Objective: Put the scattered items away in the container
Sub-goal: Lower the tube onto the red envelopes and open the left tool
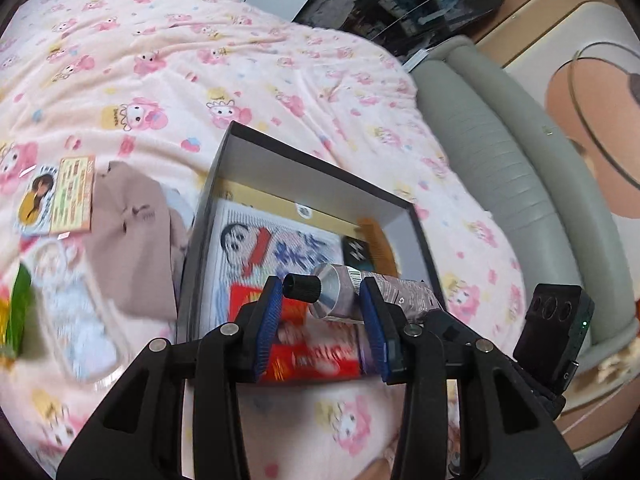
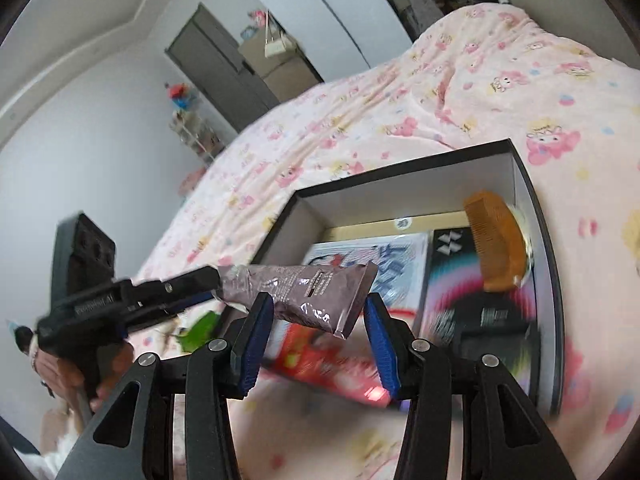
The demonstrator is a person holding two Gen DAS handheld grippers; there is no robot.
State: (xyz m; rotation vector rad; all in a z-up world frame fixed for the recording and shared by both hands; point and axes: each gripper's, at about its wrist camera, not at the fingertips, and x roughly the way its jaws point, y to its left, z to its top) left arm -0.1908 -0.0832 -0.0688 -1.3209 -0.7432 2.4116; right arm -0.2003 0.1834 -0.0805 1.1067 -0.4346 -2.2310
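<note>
The box (image 1: 320,160) on the bed (image 1: 160,60) is already holding a comb (image 1: 376,228) and some flat packs, while a beige cloth (image 1: 132,232), a card (image 1: 60,196) and a green packet (image 1: 20,308) are lying outside its left wall, not yet tidied. The tube (image 1: 340,292) is hanging over the box's near edge, crossing the half-apart jaws of the left gripper (image 1: 322,292) and the right gripper (image 2: 318,304). I cannot tell which pads are really pressing it.

Soft, even daylight is filling both views, casting only faint shadows. Fisheye bending is curving the edges into dark corners. Motion blur is smearing the lower centre and lower left; upper areas are staying sharper.
</note>
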